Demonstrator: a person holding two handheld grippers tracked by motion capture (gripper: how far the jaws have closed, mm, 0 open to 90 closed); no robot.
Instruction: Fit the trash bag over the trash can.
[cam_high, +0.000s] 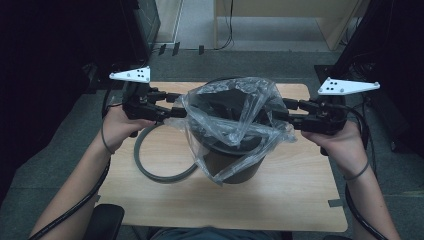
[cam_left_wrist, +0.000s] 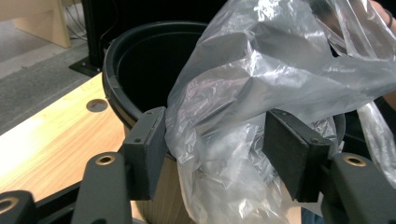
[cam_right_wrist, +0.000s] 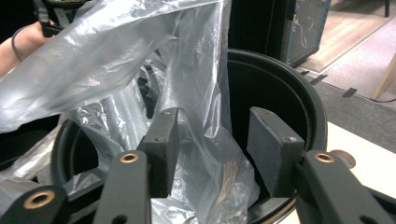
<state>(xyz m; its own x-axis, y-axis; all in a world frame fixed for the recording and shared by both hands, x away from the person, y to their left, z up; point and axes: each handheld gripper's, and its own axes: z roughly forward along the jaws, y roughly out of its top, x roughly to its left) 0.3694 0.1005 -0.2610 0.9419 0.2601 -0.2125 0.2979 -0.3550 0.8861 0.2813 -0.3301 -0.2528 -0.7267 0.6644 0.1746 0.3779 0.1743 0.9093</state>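
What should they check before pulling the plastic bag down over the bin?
1. Clear plastic bag between the left hand-held gripper pads: ok.
2. Left pads pressing the bag: not ok, gaps show.
3. Bag between the right hand-held gripper pads: ok, but loose.
4. Black bin upright on the wooden table: ok.
5. Bag spread around the whole rim: not ok, bunched up.
6. Grey ring clear of the bin: cannot tell.

the clear bag hides much of the black bin — its inside too dark to read.
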